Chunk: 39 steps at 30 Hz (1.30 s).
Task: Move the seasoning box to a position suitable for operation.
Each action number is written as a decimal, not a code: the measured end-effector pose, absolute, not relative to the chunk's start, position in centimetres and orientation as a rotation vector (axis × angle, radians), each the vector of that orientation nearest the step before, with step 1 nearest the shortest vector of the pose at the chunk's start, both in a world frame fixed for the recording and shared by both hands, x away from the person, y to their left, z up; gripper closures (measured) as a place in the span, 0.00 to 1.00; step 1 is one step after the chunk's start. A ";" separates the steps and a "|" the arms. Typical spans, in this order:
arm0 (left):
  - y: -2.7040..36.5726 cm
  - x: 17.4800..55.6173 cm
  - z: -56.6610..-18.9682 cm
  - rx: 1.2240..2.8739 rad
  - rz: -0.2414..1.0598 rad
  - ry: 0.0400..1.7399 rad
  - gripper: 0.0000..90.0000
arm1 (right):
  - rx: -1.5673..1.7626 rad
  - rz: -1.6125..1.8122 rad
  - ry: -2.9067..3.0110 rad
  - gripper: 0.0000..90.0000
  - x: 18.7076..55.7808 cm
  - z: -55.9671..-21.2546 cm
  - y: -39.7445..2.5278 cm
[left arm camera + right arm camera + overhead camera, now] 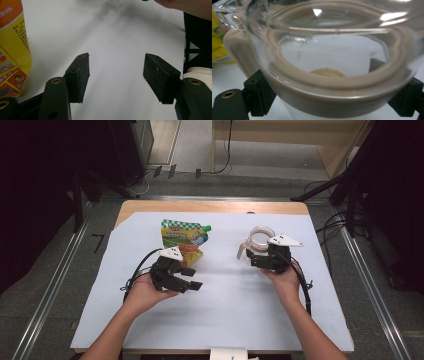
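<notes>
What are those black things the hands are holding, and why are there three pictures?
A person holds a grabbing tool in each hand. One picture is taken from above the table. The other two come from little cameras riding on each tool, looking along its two black jaws. On the white table cover lies a yellow and green pouch, just beyond the left tool, whose jaws stand open with nothing between them. The right tool has its jaws on either side of a clear measuring cup with a beige band and handle. There is a small heap of tan grains at the cup's bottom.
</notes>
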<state>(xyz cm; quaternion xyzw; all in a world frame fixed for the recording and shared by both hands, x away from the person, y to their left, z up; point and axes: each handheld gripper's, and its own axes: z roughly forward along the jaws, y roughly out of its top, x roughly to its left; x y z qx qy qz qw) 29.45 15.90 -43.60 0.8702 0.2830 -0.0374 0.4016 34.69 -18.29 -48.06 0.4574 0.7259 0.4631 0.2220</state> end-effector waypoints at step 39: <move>15.9 29.4 -43.5 2.187 -0.081 0.711 0.53 | 0.944 1.314 2.350 0.13 27.0 -50.4 -9.9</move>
